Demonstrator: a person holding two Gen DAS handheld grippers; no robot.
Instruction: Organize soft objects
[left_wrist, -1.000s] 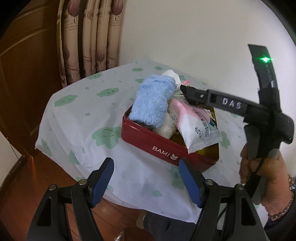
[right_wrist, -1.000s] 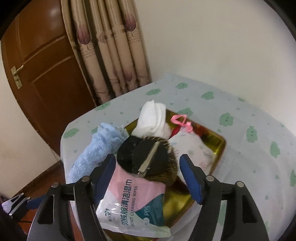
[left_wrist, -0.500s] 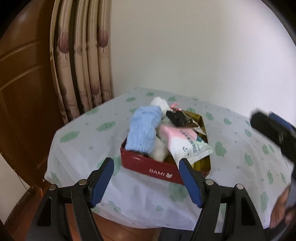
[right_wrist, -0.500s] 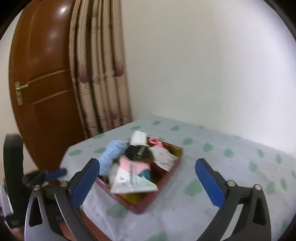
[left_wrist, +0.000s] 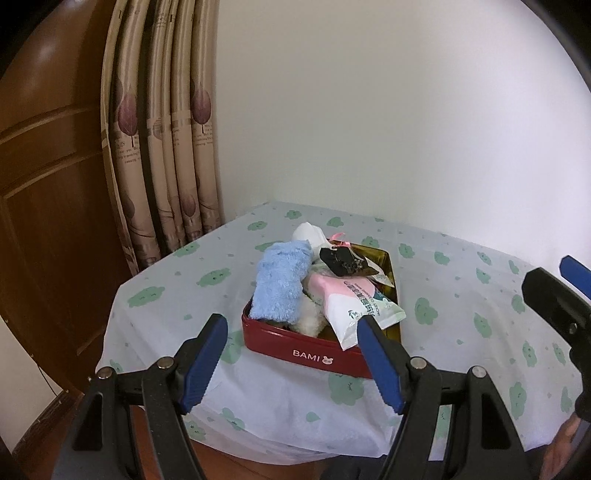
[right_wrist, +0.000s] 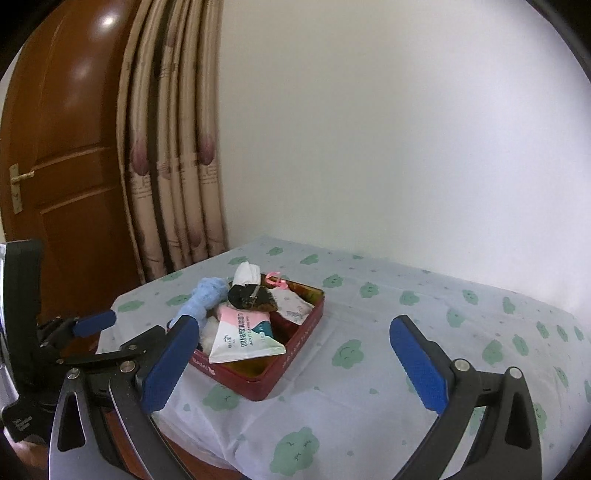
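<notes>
A red tin marked BAMI (left_wrist: 314, 352) (right_wrist: 295, 343) sits on the table near its front corner. In it lie a blue fluffy towel (left_wrist: 282, 282) (right_wrist: 205, 299), a pink and white wipes pack (left_wrist: 354, 304) (right_wrist: 245, 336), a black and brown item (left_wrist: 345, 260) (right_wrist: 251, 297), a white cloth (left_wrist: 308, 234) (right_wrist: 246, 274) and a small pink clip (right_wrist: 275, 279). My left gripper (left_wrist: 291, 363) is open and empty, held back in front of the tin. My right gripper (right_wrist: 295, 365) is open and empty, back and to the right of the tin.
The table wears a white cloth with green cloud prints (left_wrist: 461, 295) (right_wrist: 424, 332). A patterned curtain (left_wrist: 166, 147) and a brown wooden door (right_wrist: 55, 166) stand at the left. A white wall is behind. The table's edge drops to a wooden floor (left_wrist: 229, 461).
Both grippers have drawn back and up from the tin, so it looks smaller. The right gripper, earlier right over the tin's contents, now stands wider open and off to the right.
</notes>
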